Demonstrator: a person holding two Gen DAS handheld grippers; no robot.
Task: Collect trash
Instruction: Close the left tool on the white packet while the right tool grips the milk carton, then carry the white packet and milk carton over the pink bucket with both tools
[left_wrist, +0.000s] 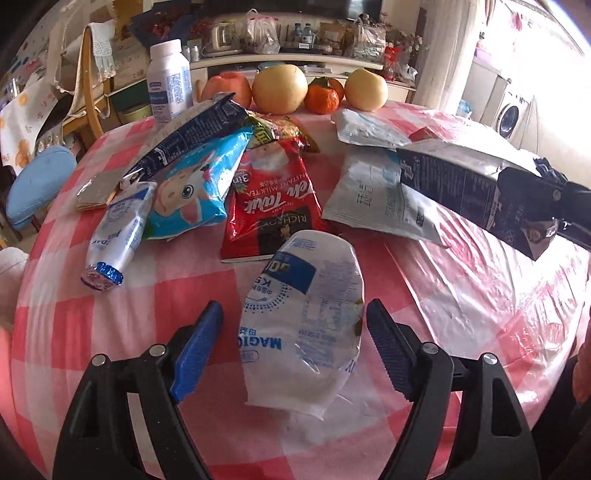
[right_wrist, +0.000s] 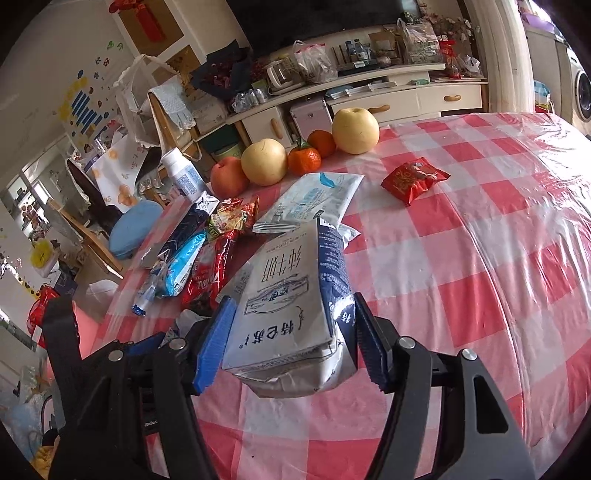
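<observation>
Here the right hand-held gripper (right_wrist: 291, 339) clamps a milk carton (right_wrist: 291, 310) above the tabletop (right_wrist: 461, 258); a weak grip could drop it. The left hand-held gripper (left_wrist: 295, 332), jaws wide, straddles a crumpled white pouch (left_wrist: 306, 317) that may slip aside.

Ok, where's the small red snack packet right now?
In the right wrist view, the small red snack packet lies alone on the checked tablecloth, right of the pear.

Bright daylight from right, window (left_wrist: 535, 33) blown out; glare on plastic table cover (right_wrist: 517, 229). Fisheye bends edges, corners dark; pics sharp.
</observation>
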